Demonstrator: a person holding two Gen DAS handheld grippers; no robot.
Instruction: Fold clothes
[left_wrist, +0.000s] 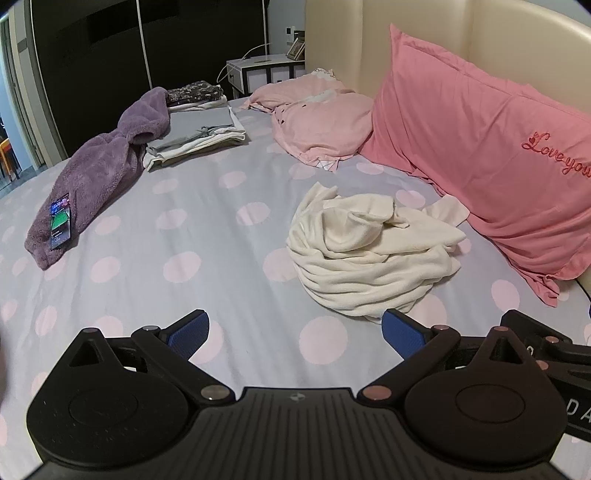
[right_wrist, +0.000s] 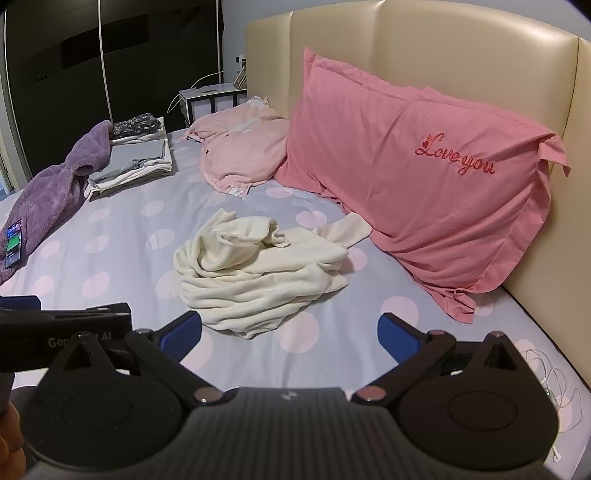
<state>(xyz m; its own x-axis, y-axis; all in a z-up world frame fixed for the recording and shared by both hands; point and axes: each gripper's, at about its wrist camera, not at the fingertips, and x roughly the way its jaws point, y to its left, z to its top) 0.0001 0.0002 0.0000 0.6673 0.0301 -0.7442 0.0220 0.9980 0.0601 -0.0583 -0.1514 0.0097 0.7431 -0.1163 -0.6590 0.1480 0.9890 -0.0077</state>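
Observation:
A crumpled cream garment (left_wrist: 369, 254) (right_wrist: 258, 273) lies in a heap on the polka-dot bed sheet (left_wrist: 207, 258) (right_wrist: 122, 251), just in front of a big pink pillow. My left gripper (left_wrist: 295, 332) hovers above the sheet, open, with the garment's near edge just ahead of its right blue pad (left_wrist: 400, 334). My right gripper (right_wrist: 290, 330) is open too, and the heap's near edge sits ahead between its fingers without touching them. Nothing is held by either one. At the left edge of the right wrist view the left gripper's black body (right_wrist: 66, 325) shows.
A purple fleece garment (left_wrist: 99, 166) (right_wrist: 48, 192) with a phone (left_wrist: 60, 220) on it lies at the far left. Folded clothes (left_wrist: 199, 129) (right_wrist: 136, 158) are stacked behind it. Pink pillows (left_wrist: 480, 158) (right_wrist: 417, 184) lean on the cream headboard (right_wrist: 443, 55). A white cable (right_wrist: 550, 380) lies at the right.

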